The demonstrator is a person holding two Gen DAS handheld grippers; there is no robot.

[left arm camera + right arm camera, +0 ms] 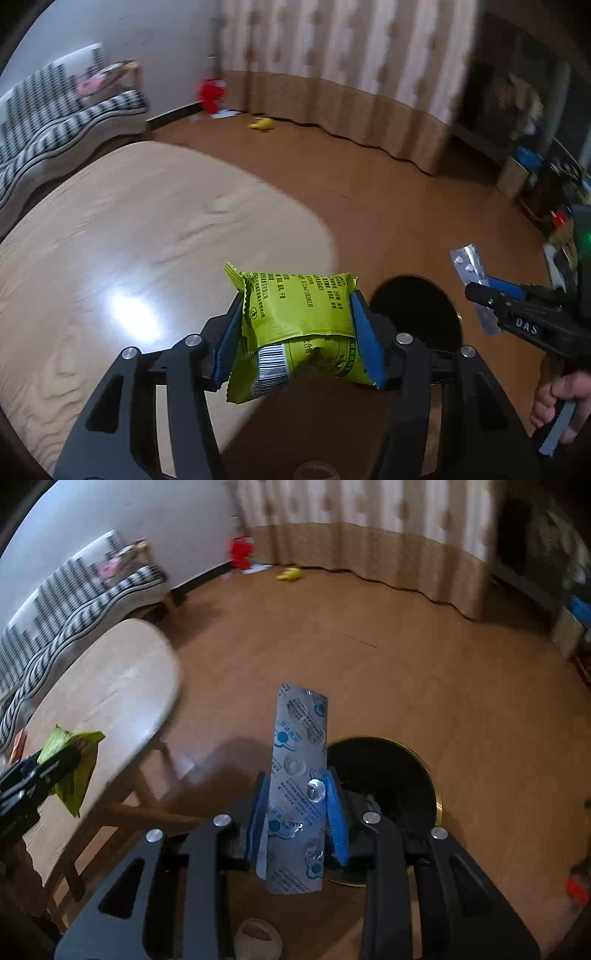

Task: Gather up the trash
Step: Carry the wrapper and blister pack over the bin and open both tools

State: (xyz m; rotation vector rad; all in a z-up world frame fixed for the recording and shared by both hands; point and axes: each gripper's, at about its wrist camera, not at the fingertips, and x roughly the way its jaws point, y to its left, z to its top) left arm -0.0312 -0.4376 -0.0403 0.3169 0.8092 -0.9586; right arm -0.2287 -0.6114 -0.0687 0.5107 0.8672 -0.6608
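Observation:
My left gripper (pixel 297 317) is shut on a lime-green snack wrapper (pixel 295 306) and holds it over the edge of the light wooden table (pixel 110 240). My right gripper (pixel 297 786) is shut on a silver pill blister strip (pixel 297 760), held upright above the floor. A black round trash bin (pixel 384 775) with a gold rim stands on the floor just right of the strip; in the left wrist view the bin (pixel 413 306) sits right behind the wrapper. The right gripper (pixel 476 291) with the blister strip (pixel 469 264) shows at the right of the left wrist view.
A striped sofa (pixel 55 122) stands behind the table (pixel 103 694). A red object (pixel 211 94) and a yellow item (pixel 261 124) lie on the brown floor near the curtain (pixel 351 74). Dark shelving (pixel 524 122) with clutter stands at the right.

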